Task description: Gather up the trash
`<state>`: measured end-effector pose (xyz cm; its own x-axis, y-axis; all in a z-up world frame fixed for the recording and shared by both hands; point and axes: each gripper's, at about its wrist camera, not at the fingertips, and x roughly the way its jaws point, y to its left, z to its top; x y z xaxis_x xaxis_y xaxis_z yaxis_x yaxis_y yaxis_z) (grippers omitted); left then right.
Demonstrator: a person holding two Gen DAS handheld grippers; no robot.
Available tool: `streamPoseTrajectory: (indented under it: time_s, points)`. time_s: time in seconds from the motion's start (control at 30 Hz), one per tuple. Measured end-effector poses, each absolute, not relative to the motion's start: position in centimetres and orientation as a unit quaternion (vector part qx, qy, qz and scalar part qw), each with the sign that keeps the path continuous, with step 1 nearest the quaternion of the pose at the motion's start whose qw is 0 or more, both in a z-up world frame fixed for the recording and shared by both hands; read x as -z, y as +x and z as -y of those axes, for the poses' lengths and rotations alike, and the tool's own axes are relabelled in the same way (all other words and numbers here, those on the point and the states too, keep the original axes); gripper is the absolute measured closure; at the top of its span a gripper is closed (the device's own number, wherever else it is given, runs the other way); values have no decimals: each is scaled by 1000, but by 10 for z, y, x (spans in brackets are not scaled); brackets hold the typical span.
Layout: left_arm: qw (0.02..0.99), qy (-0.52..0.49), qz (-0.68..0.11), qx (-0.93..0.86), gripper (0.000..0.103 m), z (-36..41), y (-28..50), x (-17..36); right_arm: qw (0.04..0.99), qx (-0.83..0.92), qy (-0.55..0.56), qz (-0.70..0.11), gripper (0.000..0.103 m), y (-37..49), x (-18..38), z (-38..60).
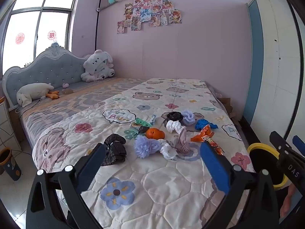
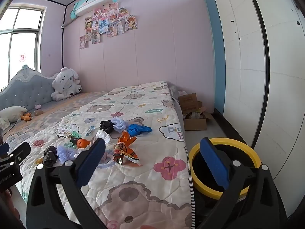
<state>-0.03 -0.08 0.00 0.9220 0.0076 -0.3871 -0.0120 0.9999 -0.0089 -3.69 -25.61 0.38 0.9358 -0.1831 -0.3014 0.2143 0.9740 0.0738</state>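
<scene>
With both the left gripper [image 1: 152,162] and right gripper [image 2: 152,162] spread wide and empty, I'd lower the left onto the black crumpled bag [image 1: 114,149] at its eleven o'clock on the bed [image 1: 171,181], pinching firmly before swinging toward the yellow-rimmed bin [image 2: 225,164] at three o'clock.

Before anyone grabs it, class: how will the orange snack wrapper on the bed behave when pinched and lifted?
The wrapper looks crumpled and empty, so probably very light and floppy. Its glossy foil may slip between pads. It lies flat on the soft quilt, so it likely won't roll, but a push could just slide it.
</scene>
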Motion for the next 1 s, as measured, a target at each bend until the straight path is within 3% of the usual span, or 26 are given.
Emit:
streamPoseTrajectory:
  time_s: [1.0]
  points:
    - [981, -12, -191, -5, 7, 3, -1, -3, 982, 101, 54, -151, 8, -35, -3, 257]
